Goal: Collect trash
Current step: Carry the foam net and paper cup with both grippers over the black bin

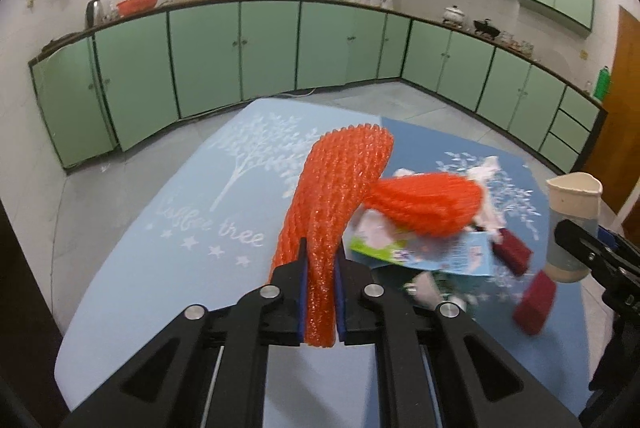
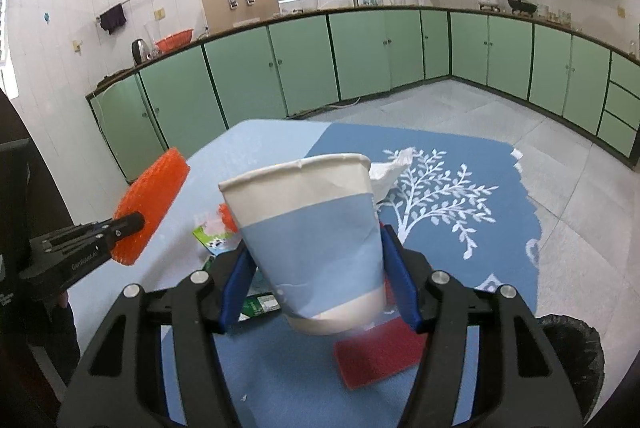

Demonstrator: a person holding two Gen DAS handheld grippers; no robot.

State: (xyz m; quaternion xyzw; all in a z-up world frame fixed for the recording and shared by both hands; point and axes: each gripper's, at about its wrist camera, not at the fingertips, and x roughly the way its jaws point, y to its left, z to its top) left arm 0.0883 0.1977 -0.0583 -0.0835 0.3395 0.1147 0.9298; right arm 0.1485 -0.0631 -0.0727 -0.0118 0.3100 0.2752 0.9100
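My left gripper (image 1: 320,264) is shut on an orange foam net sleeve (image 1: 336,188) and holds it above the table; it also shows at the left of the right wrist view (image 2: 150,204). My right gripper (image 2: 316,248) is shut on a crumpled white-and-blue paper cup (image 2: 316,228), held upright above the table; the cup shows at the right edge of the left wrist view (image 1: 572,224). On the blue tablecloth (image 1: 180,228) lies a trash pile: a second orange net (image 1: 428,204), a printed wrapper (image 1: 420,248), white tissue (image 2: 390,168) and red packets (image 1: 534,302).
A black trash bag's rim (image 2: 576,352) shows low at the right, beside the table. Green kitchen cabinets (image 1: 240,48) line the far walls across a tiled floor (image 2: 580,188). The table's far edge lies just beyond the pile.
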